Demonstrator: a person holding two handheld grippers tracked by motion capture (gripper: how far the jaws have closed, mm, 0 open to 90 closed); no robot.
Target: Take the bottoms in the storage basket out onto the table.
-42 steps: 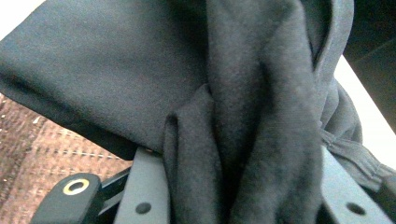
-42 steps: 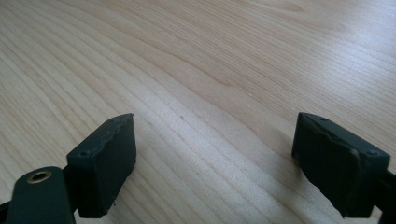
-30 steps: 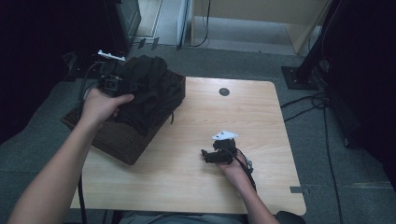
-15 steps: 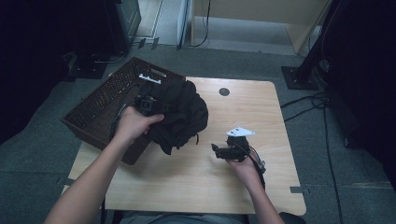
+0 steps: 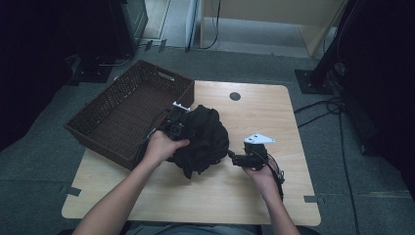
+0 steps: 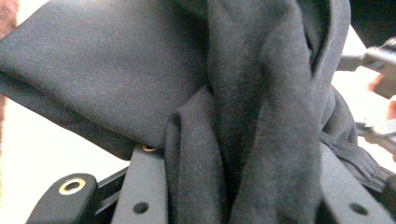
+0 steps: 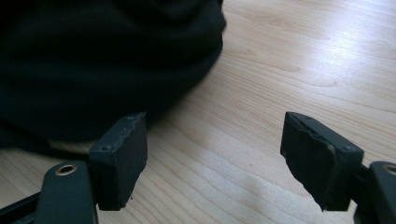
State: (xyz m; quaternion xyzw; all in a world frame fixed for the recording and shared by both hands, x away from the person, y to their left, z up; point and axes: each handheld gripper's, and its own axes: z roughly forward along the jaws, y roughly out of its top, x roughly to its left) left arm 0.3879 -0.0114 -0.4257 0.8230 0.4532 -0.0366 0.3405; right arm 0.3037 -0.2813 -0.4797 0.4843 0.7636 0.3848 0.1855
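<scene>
A crumpled black garment (image 5: 203, 139) lies bunched on the wooden table (image 5: 254, 196), just right of a brown wicker basket (image 5: 169, 78). My left gripper (image 5: 175, 125) is at the garment's left side, shut on it. In the left gripper view, folds of the cloth (image 6: 233, 93) run down between the jaws of the left gripper (image 6: 247, 186). My right gripper (image 5: 234, 157) is low over the table at the garment's right edge. Its jaws have just been closing a little, with nothing between them. The right gripper (image 7: 215, 149) is open over bare wood, with the garment (image 7: 93, 60) just beyond its left jaw.
The basket hangs over the table's left edge and its inside looks bare. A small dark round disc (image 5: 235, 96) sits near the table's far edge. Cables (image 5: 333, 112) and dark stands are on the floor to the right.
My left hand has carried the garment out of the basket, rightward and down onto the table. The basket's inside has come into sight. My right gripper has shifted slightly right.
</scene>
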